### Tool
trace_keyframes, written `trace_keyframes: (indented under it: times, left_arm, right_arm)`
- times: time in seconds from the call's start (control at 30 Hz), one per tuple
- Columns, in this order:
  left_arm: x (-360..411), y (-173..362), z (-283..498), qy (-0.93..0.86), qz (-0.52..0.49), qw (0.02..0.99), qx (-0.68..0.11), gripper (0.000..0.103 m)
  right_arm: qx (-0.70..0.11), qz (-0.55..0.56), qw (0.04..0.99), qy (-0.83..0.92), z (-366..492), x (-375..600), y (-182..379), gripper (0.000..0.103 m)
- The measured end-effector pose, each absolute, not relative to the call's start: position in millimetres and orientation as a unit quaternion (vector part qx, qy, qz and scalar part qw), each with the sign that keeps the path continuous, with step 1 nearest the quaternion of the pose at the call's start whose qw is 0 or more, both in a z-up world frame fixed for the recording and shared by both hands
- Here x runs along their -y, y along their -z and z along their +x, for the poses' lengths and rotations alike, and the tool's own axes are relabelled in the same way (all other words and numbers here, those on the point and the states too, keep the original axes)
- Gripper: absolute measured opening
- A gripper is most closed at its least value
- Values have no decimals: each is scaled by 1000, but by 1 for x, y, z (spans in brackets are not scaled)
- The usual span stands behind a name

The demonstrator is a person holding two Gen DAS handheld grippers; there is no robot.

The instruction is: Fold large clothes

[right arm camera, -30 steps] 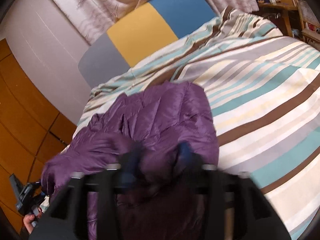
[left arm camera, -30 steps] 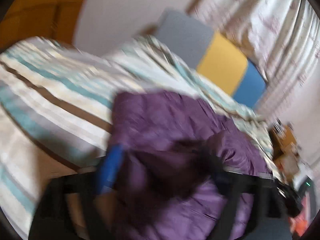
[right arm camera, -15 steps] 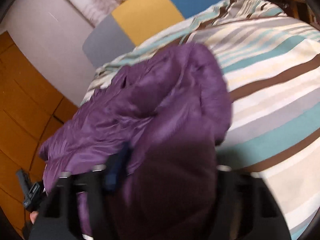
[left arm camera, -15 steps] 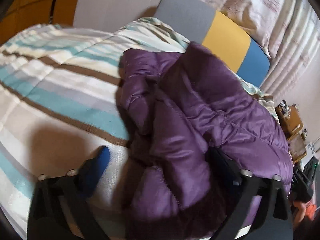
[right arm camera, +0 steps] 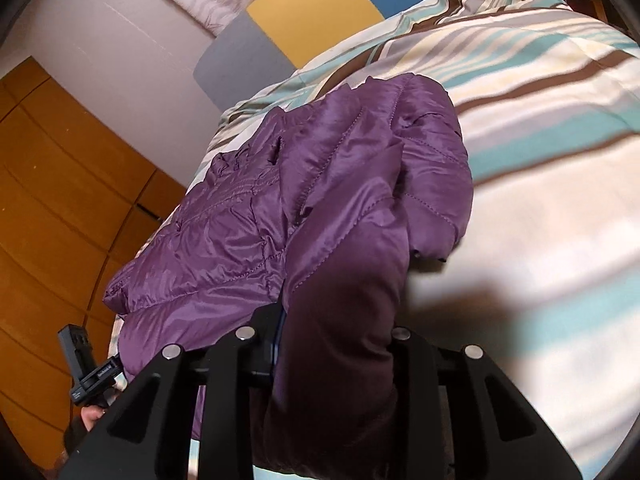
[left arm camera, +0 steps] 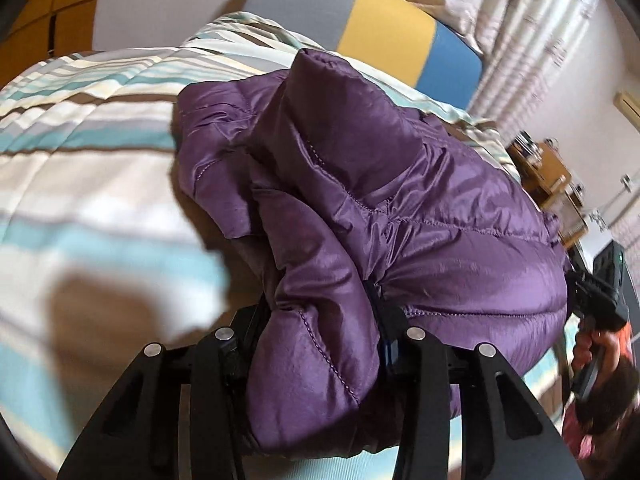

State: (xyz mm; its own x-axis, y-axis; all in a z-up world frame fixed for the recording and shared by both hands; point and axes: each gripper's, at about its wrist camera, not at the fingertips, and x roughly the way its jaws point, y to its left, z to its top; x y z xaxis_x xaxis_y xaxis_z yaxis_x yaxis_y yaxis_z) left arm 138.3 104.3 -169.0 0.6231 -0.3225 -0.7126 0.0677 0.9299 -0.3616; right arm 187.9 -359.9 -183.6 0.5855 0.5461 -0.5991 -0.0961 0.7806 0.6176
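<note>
While the striped duvet (left arm camera: 92,128) covered the whole bed and gave us a broad, soft surface to work on, the purple puffer jacket (left arm camera: 400,200) lay bunched on it near the edge closest to us, one quilted panel already doubled over the rest. Beyond it stood the grey, yellow and blue headboard (left arm camera: 384,28), with the curtain (left arm camera: 532,28) behind. We judged the jacket light but bulky: its padding looked springy and likely to puff back out of a fold, and its shiny shell looked slippery, so a thin pinch of fabric seemed liable to slide free. A quilted seam or a hem edge looked to us the better place to take hold. Our left gripper (left arm camera: 320,312) had just been closing, and its jaws were clamped on a thick roll of the near edge. Our right gripper (right arm camera: 340,332) had likewise just been closing and pinched a dark fold of the same edge, further along. At the frame's margin we could see the hand (left arm camera: 596,344) that carried the right tool.
</note>
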Motion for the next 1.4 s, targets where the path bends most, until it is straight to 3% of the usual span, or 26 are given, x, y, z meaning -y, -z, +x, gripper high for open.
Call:
trace_keyframes:
  times: [0.17,0.23,0.3,0.37,0.47,0.63,0.67,0.7,0.73,0.8,0.83,0.93,1.13,1.4]
  left_arm:
    - [-102,172,104,123,-161,886,-417,42]
    - [-97,171,96,126,-158,889,-411,44]
    - [-98,168,92,114,-153,892,-411,59]
    - [-103,159,86,93,-154,900,-397,76]
    - [-114,140,87,75,-156,921,-350,88]
    - [-108,139,137,75,-142,920,-357,89]
    - [-105,143,147,78,-146,915,-368,87]
    - [-103,146,153,87,-156,909,-376,79]
    - [-102,146,153,96,-166,906,-377,56]
    - [-99,142,149,103,-177,902,-379,34]
    - [-98,136,148,104,-182,903,-376,20]
    - [-101,114,146,89,-186,913,-352,15]
    - [-107,73,167,54,-228,932,-275,15]
    - [-98,76,237,-19,-226,944,-239,15]
  right_arm:
    - [-421,243,852,-197,155,361,177,28]
    - [-423,223,857,-194,147,357,173,36]
    - [-420,207,866,-177,143,355,170,55]
    - [-403,205,880,-148,135,362,162,60]
    - [-376,205,894,-134,125,372,151,61]
    - [-380,182,897,-133,157,359,152,61]
    - [-386,187,893,-133,172,354,154,59]
    - [-390,190,891,-133,179,351,156,51]
    - [-391,189,891,-135,178,353,156,46]
    - [-387,171,895,-144,180,344,148,21]
    - [-381,153,900,-150,180,339,139,19]
    - [-356,123,913,-158,175,330,114,15]
    - [-295,128,934,-155,199,327,69,15]
    - [-272,171,942,-102,266,325,82,15]
